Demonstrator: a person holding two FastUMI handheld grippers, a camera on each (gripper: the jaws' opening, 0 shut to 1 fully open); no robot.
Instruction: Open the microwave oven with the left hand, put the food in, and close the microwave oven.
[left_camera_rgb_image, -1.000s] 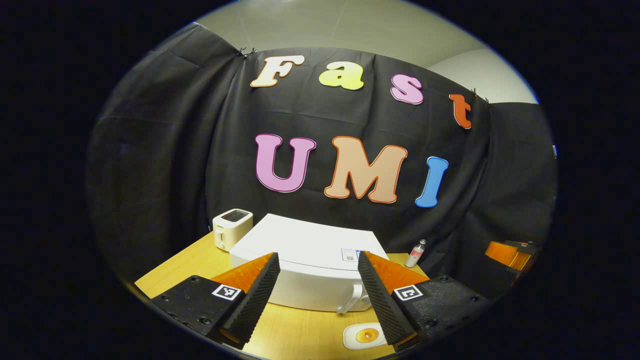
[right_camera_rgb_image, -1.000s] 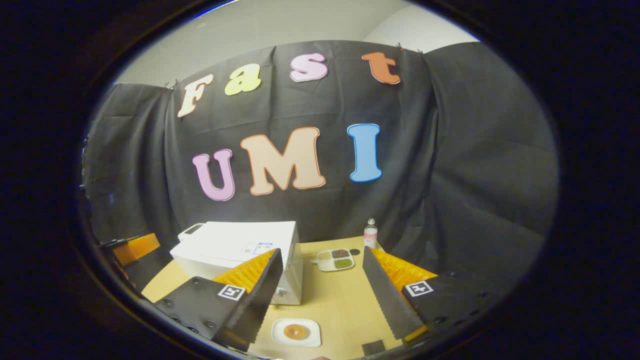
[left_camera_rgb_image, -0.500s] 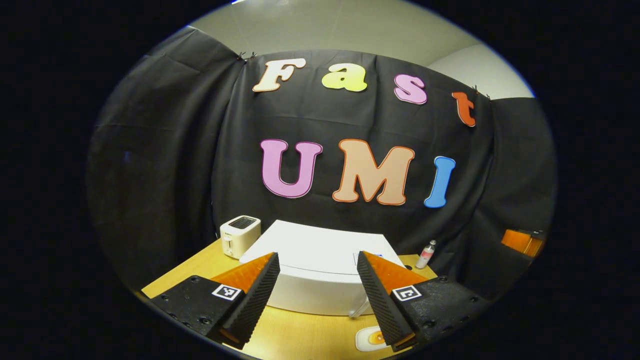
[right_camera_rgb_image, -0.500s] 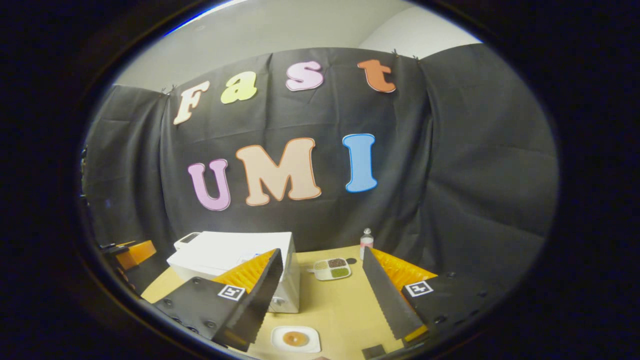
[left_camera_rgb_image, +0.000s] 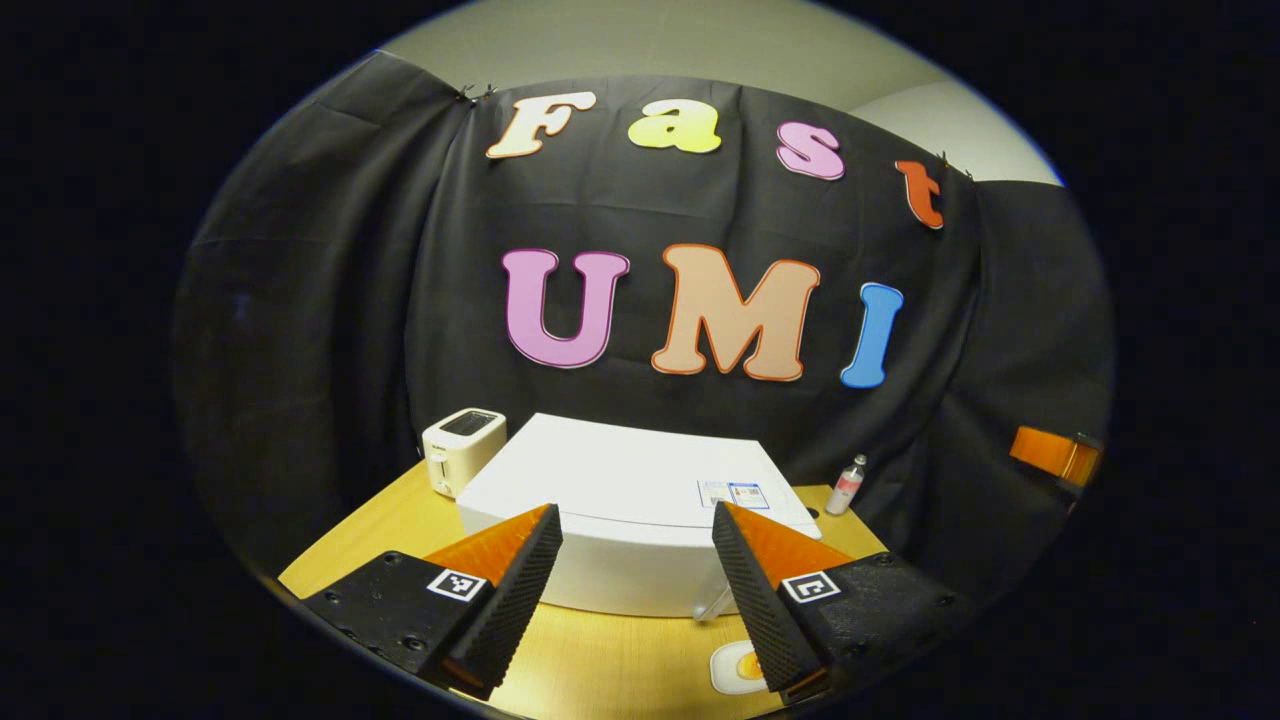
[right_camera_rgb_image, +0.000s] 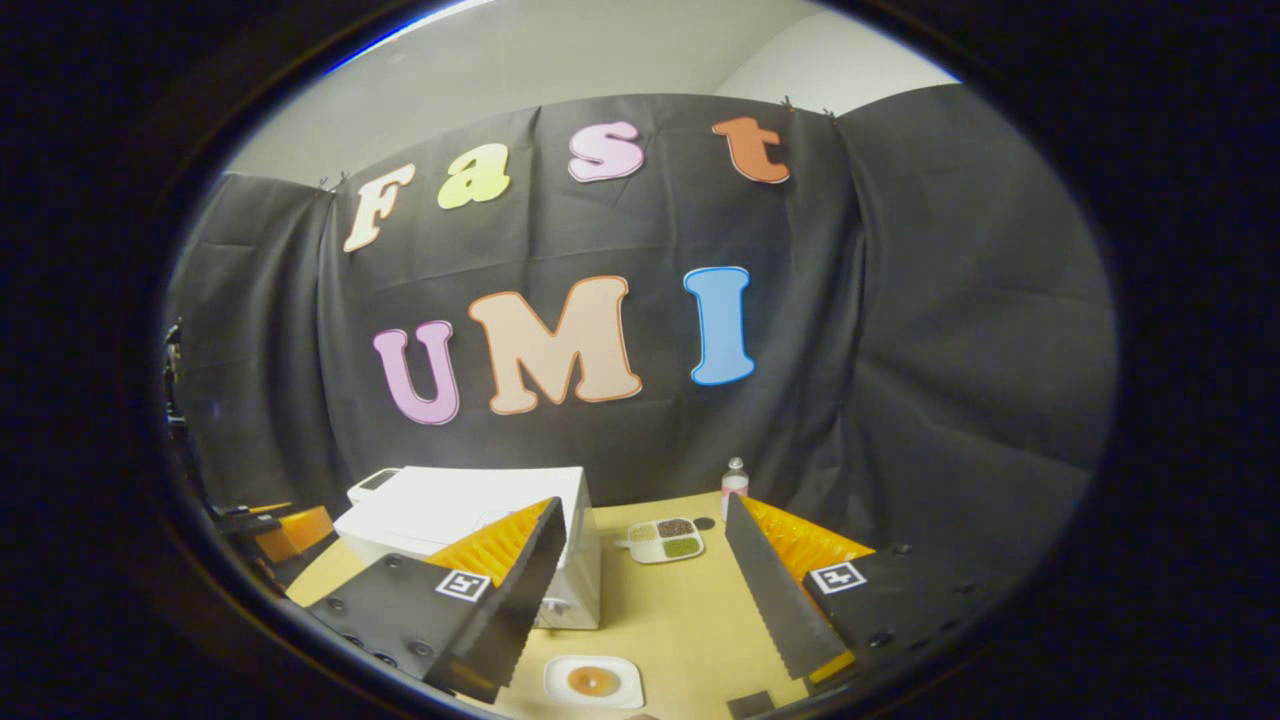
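A: Black cloth backdrop, wooden desk. White microwave sits mid-desk, door shut. Left gripper view adds a toaster just behind its far-left corner.

B: Right gripper view gives the rest: a divided dish of grains and a small bottle right of the microwave. The food, on a white plate, lies on the desk in front of it.

A: Plate edge peeks beside my right finger too. Left claw hovers above the desk, level, aimed at the door front; spread wide, gripping nothing.

B: Right claw also raised, spread wide, empty, touching nothing. Plate sits below, between its fingers.
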